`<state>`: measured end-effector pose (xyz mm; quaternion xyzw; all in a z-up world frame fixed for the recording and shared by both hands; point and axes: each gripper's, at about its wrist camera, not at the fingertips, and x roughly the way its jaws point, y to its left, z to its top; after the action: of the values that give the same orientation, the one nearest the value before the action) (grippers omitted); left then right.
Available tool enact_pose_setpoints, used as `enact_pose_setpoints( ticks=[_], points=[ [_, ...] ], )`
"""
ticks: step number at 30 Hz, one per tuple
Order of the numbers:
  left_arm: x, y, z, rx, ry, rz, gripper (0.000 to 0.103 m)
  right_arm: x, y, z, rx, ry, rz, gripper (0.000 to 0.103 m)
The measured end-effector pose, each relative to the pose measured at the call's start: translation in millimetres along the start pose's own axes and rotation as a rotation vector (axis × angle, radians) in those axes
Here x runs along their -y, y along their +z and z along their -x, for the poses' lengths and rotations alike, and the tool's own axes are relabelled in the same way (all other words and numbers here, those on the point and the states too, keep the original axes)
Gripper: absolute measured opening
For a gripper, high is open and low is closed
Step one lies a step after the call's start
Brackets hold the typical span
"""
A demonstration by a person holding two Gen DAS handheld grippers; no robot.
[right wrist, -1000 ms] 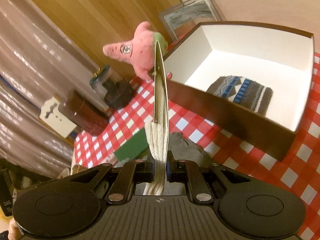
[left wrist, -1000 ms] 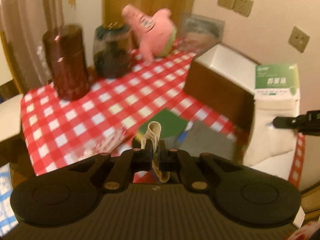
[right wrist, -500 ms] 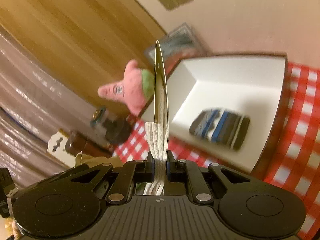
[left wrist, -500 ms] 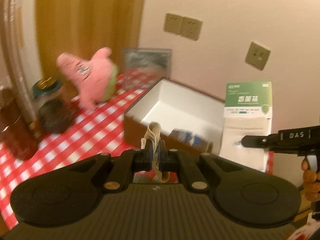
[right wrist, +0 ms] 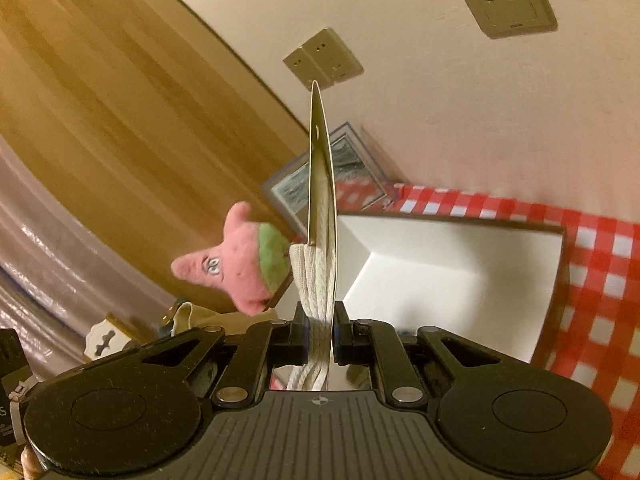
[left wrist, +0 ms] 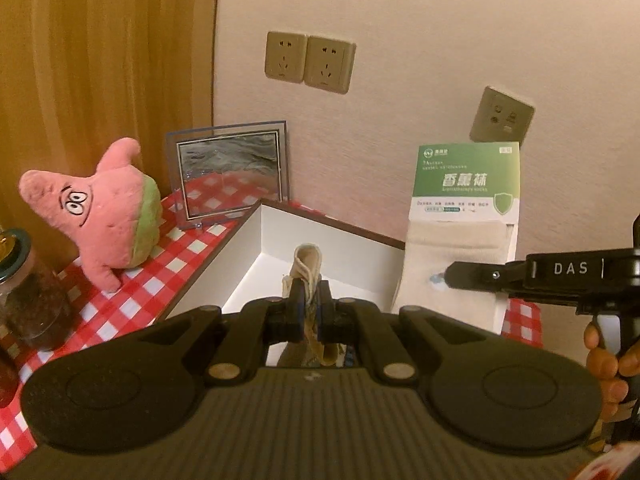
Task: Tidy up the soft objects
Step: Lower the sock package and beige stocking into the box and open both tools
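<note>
My left gripper is shut on a beige cloth strip and holds it above the near edge of the white open box. My right gripper is shut on a pack of cream socks with a green card header. In the left wrist view the pack hangs upright over the box's right side, held by the right gripper. The box also shows in the right wrist view. A pink star plush lies left of the box; it also shows in the right wrist view.
A glass picture frame leans on the wall behind the box. A dark jar stands at the left on the red checked tablecloth. Wall sockets are above. A wooden panel is at the back left.
Both grippers have risen and swung toward the wall and over the box with their loads. The patterned sock in the box has dropped out of sight below the grippers.
</note>
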<state>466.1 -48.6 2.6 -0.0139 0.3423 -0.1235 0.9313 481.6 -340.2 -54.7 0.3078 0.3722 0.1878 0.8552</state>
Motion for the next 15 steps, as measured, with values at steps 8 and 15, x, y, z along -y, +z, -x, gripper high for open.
enact_pose_setpoints(
  ticks=[8, 15],
  points=[
    [-11, 10, -52, -0.07, 0.042, 0.009, 0.005, 26, 12, -55, -0.06, 0.02, -0.035, 0.011],
    [-29, 7, -92, -0.163, 0.066, 0.038, 0.013, 39, 18, -109, -0.15, -0.057, -0.032, 0.069]
  ],
)
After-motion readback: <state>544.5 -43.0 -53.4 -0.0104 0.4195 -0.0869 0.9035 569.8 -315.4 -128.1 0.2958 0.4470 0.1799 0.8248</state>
